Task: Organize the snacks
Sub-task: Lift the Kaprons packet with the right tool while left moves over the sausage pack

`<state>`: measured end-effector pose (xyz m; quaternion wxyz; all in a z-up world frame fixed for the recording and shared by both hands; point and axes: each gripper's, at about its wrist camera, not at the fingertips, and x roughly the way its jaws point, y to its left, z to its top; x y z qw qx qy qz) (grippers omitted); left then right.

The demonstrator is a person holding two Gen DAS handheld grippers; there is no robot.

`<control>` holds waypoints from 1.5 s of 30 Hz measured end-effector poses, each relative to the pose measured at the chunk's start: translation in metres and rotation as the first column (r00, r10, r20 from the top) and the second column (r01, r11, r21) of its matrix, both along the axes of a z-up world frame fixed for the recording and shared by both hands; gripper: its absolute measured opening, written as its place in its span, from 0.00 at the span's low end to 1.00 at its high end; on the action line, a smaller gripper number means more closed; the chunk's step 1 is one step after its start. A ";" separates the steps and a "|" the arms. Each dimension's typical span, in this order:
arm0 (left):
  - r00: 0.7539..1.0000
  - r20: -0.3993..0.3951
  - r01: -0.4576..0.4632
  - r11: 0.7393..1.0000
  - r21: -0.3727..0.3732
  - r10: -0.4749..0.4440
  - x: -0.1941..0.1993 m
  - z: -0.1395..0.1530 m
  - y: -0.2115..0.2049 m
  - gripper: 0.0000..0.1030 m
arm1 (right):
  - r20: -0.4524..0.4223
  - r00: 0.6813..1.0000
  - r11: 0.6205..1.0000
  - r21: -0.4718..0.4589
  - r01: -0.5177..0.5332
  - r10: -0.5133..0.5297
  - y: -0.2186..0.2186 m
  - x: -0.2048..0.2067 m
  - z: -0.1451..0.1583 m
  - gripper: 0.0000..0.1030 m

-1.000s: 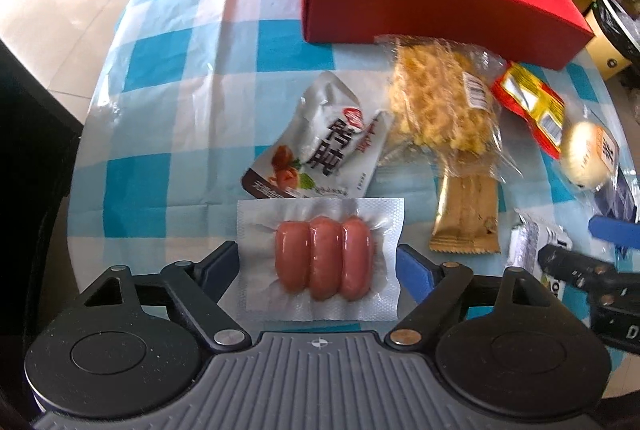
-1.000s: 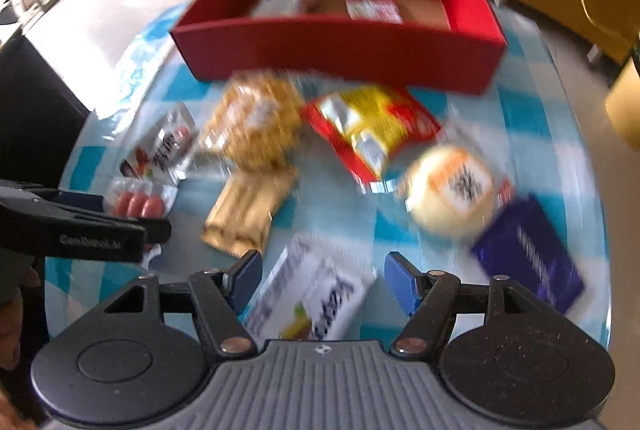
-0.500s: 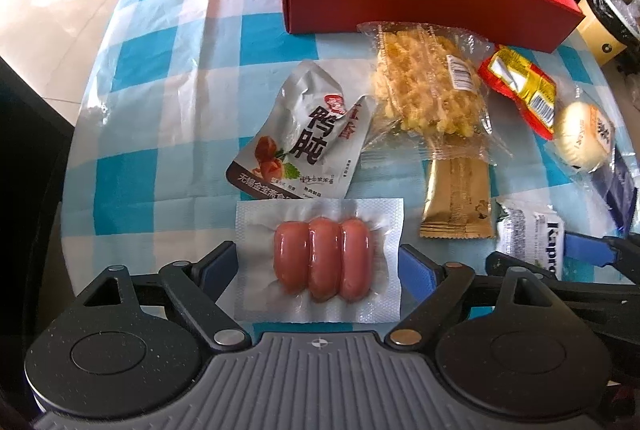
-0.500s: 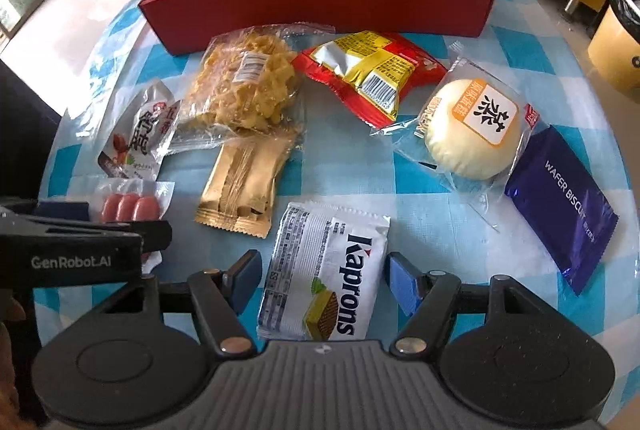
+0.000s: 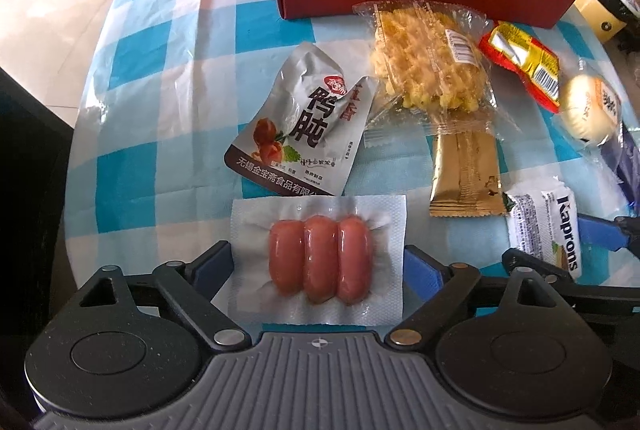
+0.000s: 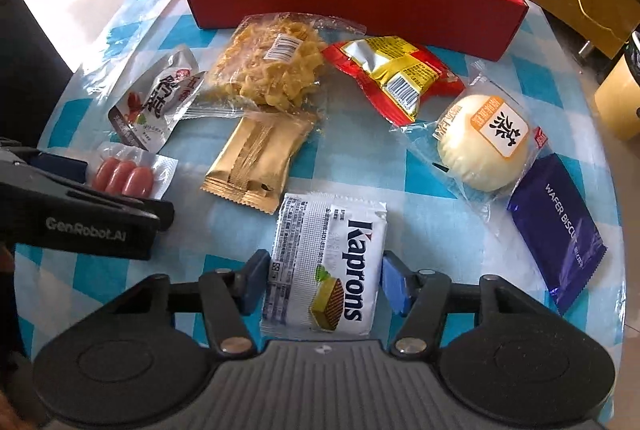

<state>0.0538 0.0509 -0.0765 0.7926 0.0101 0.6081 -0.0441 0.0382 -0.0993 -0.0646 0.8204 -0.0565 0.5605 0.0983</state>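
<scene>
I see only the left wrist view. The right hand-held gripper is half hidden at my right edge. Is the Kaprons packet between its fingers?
Observer: Yes. The Kaprons packet lies between the jaws of the right hand-held gripper, which have just been closing. I cannot confirm a firm grip.
Operator: What is the purple packet beyond the bun?
Observer: Its white print reads WAFER BISCUIT, and it lies flat beside the bun.
</scene>
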 end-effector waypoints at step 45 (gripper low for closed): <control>0.995 0.098 0.025 0.996 -0.087 -0.017 -0.002 0.046 -0.011 0.81 | 0.109 0.992 0.996 0.079 0.046 -0.055 -0.015 -0.001 0.037 0.55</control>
